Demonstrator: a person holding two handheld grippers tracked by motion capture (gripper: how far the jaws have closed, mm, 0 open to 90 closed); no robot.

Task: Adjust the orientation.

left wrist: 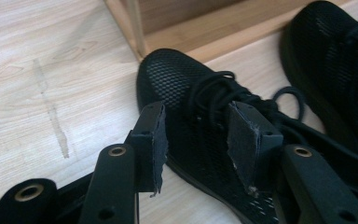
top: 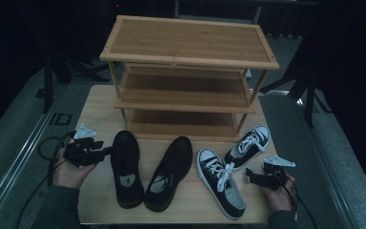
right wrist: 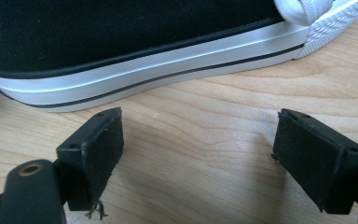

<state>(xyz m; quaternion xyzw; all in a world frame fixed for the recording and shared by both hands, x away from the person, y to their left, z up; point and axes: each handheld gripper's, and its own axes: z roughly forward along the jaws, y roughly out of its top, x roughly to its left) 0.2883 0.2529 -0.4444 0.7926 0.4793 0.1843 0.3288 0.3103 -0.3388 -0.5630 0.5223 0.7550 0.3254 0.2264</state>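
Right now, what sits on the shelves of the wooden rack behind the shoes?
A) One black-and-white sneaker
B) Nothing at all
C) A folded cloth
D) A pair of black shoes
B: in the high view all three shelves of the wooden rack are bare, and the four shoes, such as the left black mesh shoe, lie on the table in front.

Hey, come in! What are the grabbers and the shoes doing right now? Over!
Left gripper open, jaws astride the left black mesh shoe, not pressing. Right gripper open, empty, beside the black-and-white sneaker. Rack shelves free, nothing blocking.
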